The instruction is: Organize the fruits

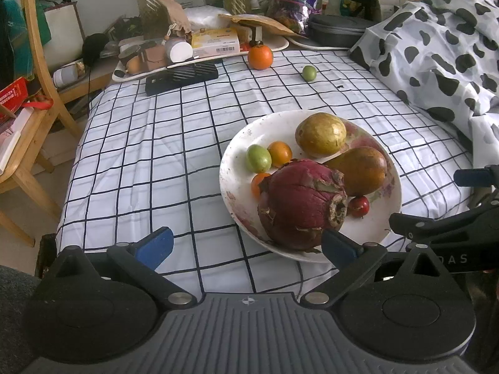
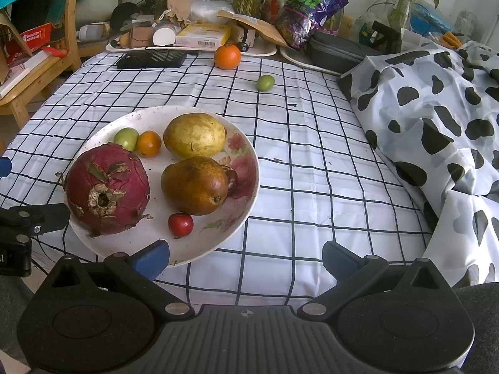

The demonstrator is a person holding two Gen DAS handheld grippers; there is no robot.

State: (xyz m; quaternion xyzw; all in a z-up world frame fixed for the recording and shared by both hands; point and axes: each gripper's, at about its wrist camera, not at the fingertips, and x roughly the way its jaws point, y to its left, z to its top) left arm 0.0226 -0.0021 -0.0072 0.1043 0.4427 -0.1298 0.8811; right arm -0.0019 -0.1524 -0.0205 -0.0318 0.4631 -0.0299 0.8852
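Your plate (image 2: 246, 168) looks glossy glazed ceramic; at its seven o'clock the dragon fruit (image 2: 107, 188) is rough and papery. Under it, the checked tablecloth (image 2: 312, 162) is matt, creased cloth. At ten o'clock, a wooden chair (image 1: 34, 62).

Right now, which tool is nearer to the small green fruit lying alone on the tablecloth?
Right, only slightly. The right tool has the green fruit almost straight ahead. The left tool sits farther left, behind the plate.

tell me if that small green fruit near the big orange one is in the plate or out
Out. The small green fruit lies on the checked cloth, well beyond the plate, apart from the large orange fruit.
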